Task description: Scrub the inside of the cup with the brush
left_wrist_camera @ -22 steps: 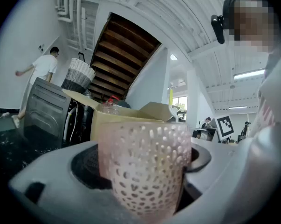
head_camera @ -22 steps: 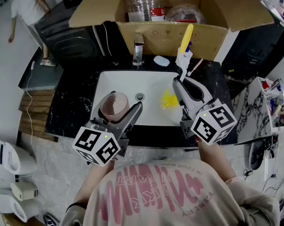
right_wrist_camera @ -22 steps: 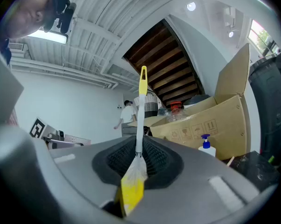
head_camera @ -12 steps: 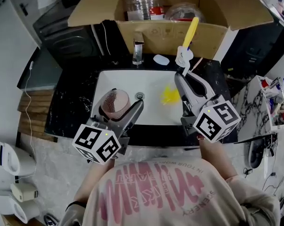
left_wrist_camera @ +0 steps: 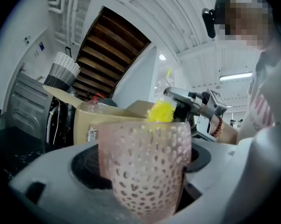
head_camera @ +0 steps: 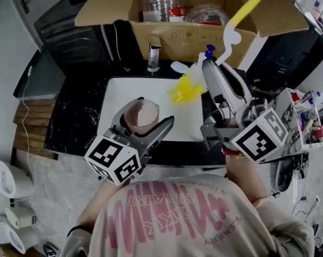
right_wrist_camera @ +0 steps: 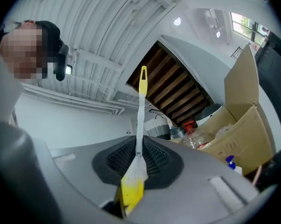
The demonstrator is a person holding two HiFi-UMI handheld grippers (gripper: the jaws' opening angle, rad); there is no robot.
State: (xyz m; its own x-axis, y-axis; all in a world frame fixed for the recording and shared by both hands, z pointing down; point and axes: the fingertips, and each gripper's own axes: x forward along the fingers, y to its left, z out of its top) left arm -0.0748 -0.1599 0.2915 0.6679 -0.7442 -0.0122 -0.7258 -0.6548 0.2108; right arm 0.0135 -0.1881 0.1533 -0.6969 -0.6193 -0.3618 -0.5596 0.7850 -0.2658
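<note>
A pink dotted cup [head_camera: 140,116] hangs above the white sink [head_camera: 112,92], and my left gripper [head_camera: 146,120] is shut on its sides. In the left gripper view the cup [left_wrist_camera: 145,166] fills the space between the jaws, with the brush's yellow bristles [left_wrist_camera: 161,111] just beyond its rim. My right gripper [head_camera: 213,68] is shut on the brush's white neck [head_camera: 227,40]. The yellow handle [head_camera: 248,6] points up to the right. The bristles [head_camera: 185,88] point down-left toward the cup and stay outside it. The right gripper view shows the brush [right_wrist_camera: 139,120] pinched between the jaws.
A faucet [head_camera: 153,55] stands behind the sink on the black counter [head_camera: 75,116]. An open cardboard box [head_camera: 177,33] with plastic bottles sits behind it. A soap bar [head_camera: 177,66] and a small blue-capped bottle [head_camera: 208,50] lie near the faucet.
Both grippers rose above the sink. The brush tilted over, its bristles swinging up-left and the handle to the right. The cup lifted and sits closer to the bristles.
</note>
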